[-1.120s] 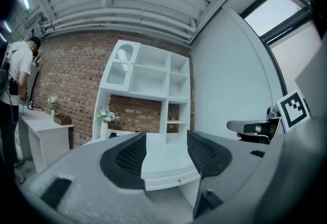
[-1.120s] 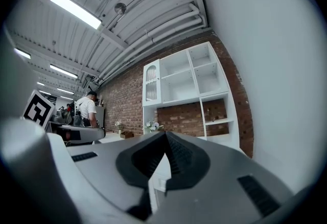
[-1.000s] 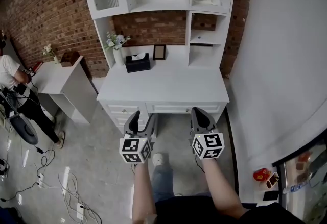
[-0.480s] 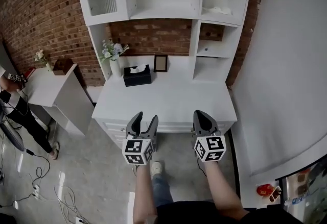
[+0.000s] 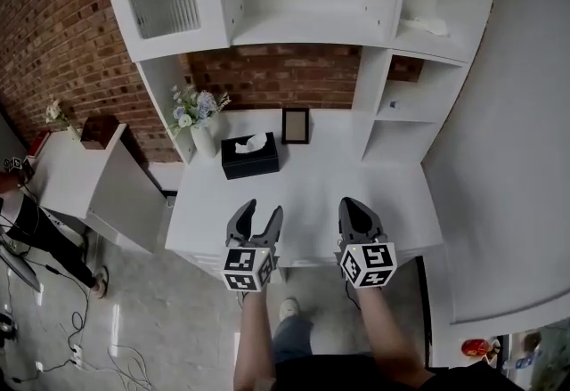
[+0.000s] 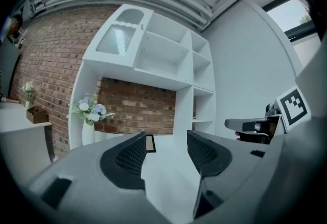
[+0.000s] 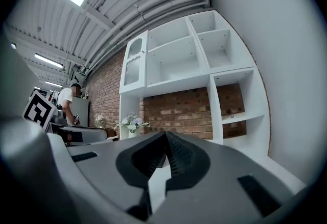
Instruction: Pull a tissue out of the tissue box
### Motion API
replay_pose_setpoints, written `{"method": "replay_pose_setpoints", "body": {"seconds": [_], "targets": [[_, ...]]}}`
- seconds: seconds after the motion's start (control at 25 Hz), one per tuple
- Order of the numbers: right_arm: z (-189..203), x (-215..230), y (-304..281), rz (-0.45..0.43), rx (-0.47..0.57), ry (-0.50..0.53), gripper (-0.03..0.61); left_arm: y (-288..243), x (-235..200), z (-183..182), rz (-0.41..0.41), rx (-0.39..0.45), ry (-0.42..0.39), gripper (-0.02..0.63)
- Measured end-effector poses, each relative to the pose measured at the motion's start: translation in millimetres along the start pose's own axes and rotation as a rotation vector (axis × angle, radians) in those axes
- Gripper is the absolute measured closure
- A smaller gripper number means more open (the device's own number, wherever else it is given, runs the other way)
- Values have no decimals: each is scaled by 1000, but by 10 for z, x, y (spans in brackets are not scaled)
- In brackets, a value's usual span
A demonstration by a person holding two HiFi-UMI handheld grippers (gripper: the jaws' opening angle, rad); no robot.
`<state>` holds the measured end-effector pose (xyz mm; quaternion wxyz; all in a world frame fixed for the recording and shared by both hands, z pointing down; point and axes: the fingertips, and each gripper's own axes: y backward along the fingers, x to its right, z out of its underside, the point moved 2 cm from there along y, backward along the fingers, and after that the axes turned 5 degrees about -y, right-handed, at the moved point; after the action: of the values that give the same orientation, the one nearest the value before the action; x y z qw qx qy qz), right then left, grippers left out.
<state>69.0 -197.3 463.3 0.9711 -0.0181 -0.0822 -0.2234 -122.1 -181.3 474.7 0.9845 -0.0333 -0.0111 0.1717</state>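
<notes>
A black tissue box stands at the back left of the white desk, with a white tissue sticking up from its slot. My left gripper hangs open over the desk's front edge, well short of the box, with nothing between its jaws. To its right, my right gripper is shut and empty above the front edge. In the left gripper view the open left gripper hides the box. In the right gripper view the right gripper has its jaws meeting at the tips.
A vase of flowers stands left of the box and a small picture frame right of it, against the brick wall. White shelving rises above the desk. A lower side table and a person are at the left.
The desk has come nearer in the head view. Both grippers moved forward from over the floor to above the desk's front edge; their jaw states look unchanged.
</notes>
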Motion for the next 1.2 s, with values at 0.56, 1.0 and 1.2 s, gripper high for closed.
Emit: {"method": "replay_pose_setpoints", "body": {"seconds": [0.56, 1.0, 1.2], "targets": [[19, 12, -1445, 10, -36, -15, 579, -1166, -899, 48, 42, -51, 7, 393], [157, 107, -1945, -24, -95, -14, 578, -1549, -1270, 141, 6, -95, 4, 393], [280, 178, -2120, -39, -123, -21, 578, -1695, -1545, 310, -6, -155, -37, 393]]}}
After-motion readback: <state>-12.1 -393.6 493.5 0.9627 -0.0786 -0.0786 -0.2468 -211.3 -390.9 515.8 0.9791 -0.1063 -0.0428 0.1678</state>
